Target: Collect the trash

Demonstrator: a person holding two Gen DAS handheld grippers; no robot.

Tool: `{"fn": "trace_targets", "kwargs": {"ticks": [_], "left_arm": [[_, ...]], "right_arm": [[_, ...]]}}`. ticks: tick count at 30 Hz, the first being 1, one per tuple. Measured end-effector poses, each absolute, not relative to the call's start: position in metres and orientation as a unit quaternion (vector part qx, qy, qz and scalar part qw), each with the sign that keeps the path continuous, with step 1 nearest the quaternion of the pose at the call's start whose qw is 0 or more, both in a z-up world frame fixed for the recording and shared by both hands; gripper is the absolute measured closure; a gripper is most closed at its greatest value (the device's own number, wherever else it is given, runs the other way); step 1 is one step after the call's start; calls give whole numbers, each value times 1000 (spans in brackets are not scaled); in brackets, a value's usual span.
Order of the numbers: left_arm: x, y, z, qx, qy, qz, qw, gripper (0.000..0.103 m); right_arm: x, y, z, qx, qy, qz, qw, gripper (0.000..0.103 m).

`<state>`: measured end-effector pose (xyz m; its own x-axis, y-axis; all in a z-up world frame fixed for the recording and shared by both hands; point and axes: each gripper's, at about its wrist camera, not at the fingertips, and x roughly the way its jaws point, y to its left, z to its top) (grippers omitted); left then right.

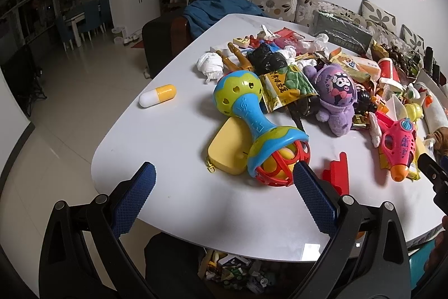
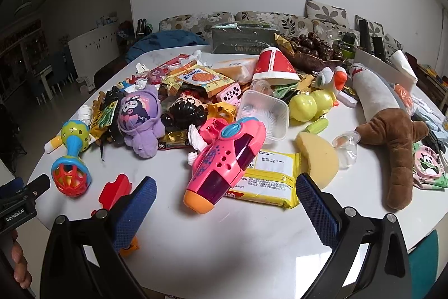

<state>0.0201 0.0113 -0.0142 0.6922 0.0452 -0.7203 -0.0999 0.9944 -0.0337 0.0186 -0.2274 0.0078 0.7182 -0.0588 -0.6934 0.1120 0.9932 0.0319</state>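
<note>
I am holding both tools, left tool [image 1: 224,184] and right tool [image 2: 226,198], open and empty over the worktop [image 2: 224,237]. The yellow wrapper [image 2: 268,181] is lying at twelve o'clock, under the pink toy [image 2: 224,159], so my grab may snag it.

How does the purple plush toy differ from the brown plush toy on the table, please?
The purple plush toy is short and rounded, with a printed cartoon face; the brown plush toy is long and limb-like, and no face shows. The purple one lies wedged among wrappers in the pile; the brown one lies at the pile's right side, partly on bare table. Both are soft toys, not trash, and neither is held.
</note>
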Motion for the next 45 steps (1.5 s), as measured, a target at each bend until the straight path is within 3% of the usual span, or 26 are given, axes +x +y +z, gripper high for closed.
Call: {"fn": "trace_targets", "kwargs": {"ticks": [17,26,28,30,31,33,45], "left_arm": [[30,14,-19,-41,393,40,918,7],[31,32,-18,-75,379,16,922,7],[28,37,-13,-82,367,4,927,7],[24,45,-9,-89,351,-10,932,7],[20,50,-8,-92,343,-19,935,7],[18,54,-9,-94,341,-29,935,7],[52,4,-18,-31,354,-47,934,7]], "right_arm": [[47,-231,2,45,380,-51,923,4],[118,-254,-50,68,454,-53,887,4],[117,-248,-55,32,450,-39,892,14],[112,-246,-50,17,432,-14,902,35],[110,-249,-47,26,433,0,901,52],[107,-255,-43,39,434,23,900,61],[55,-266,-3,79,377,116,915,67]]}}
